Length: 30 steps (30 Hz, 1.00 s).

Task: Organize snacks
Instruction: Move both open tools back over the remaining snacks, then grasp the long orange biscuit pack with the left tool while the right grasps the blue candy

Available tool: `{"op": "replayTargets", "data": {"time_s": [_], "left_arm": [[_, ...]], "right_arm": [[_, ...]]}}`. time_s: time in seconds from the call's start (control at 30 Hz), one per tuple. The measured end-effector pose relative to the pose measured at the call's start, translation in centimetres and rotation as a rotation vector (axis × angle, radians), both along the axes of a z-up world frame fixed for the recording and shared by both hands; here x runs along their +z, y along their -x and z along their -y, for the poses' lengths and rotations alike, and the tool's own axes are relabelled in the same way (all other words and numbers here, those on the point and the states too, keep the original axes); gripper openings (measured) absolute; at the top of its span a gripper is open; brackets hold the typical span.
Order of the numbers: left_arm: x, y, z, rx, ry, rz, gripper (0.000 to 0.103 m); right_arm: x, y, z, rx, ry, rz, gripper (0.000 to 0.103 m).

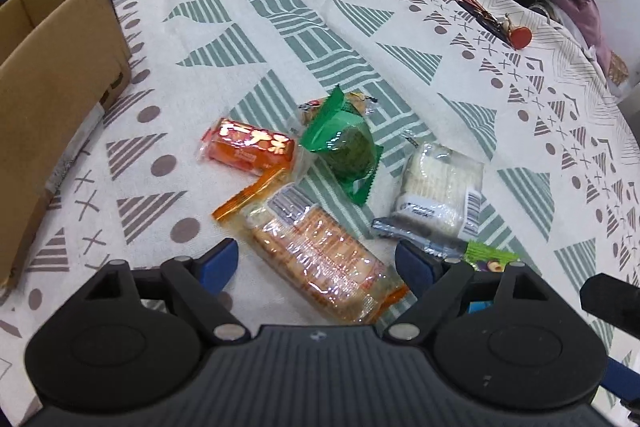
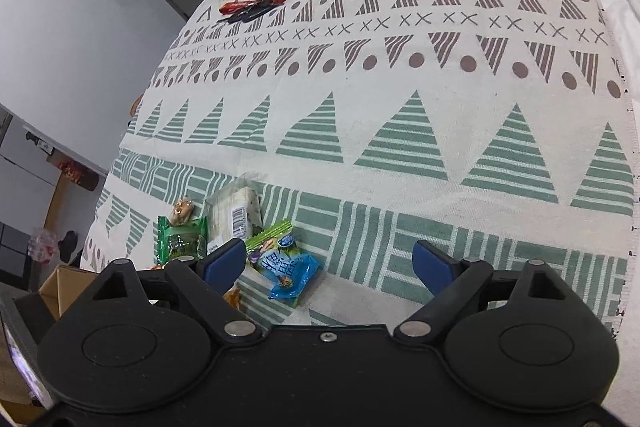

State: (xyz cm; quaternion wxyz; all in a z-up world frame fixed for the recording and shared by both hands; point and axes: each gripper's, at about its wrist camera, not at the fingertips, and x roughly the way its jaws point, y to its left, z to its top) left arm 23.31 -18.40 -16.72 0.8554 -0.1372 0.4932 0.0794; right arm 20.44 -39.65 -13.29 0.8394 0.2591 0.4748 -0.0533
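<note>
Desk (image 1: pixel 360 11): patterned cloth.
Box (image 1: pixel 60 75): open cardboard, at the left edge, well apart from the snacks.
Snacks: cracker pack (image 1: pixel 320 251), white pack (image 1: pixel 440 187), green pack (image 1: pixel 344 143), orange pack (image 1: pixel 252 147), clustered mid-desk.
Left hand-held gripper (image 1: pixel 316 267): wide open, empty, straddling the cracker pack.
Right hand-held gripper (image 2: pixel 330 263): wide open, empty.
Step, judged: first pick; next, close and carry to the box.

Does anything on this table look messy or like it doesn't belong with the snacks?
The snack packets lie in a loose, overlapping heap, none in the cardboard box. A red-tagged bunch of keys at the far edge isn't a snack. Nothing looks spilled or torn.
</note>
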Motion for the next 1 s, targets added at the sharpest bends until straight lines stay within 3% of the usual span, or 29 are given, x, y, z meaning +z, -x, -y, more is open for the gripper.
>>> {"op": "replayTargets", "data": {"time_s": [0.27,0.37,0.5,0.77,1.0], "left_arm": [[-0.3,0.9,-2.3,0.067,-0.043,-0.034,0.082],[-0.3,1.2,-2.8,0.063,-0.057,-0.028,0.068],[-0.1,1.4,-3.7,0.067,-0.077,0.003,0.034],[1.5,2.0,-6.2,0.081,0.000,0.058,0.033],[2.8,2.8,-7.0,0.072,0.025,0.087,0.033]], "right_arm": [[0.1,0.1,-0.4,0.019,0.011,-0.001,0.090],[-0.2,0.0,-0.5,0.026,0.002,-0.005,0.087],[-0.9,-0.1,-0.5,0.030,-0.027,-0.018,0.085],[-1.6,-0.5,-0.8,0.027,-0.055,-0.016,0.084],[-1.4,-1.4,-3.3,0.118,0.073,0.000,0.084]]}}
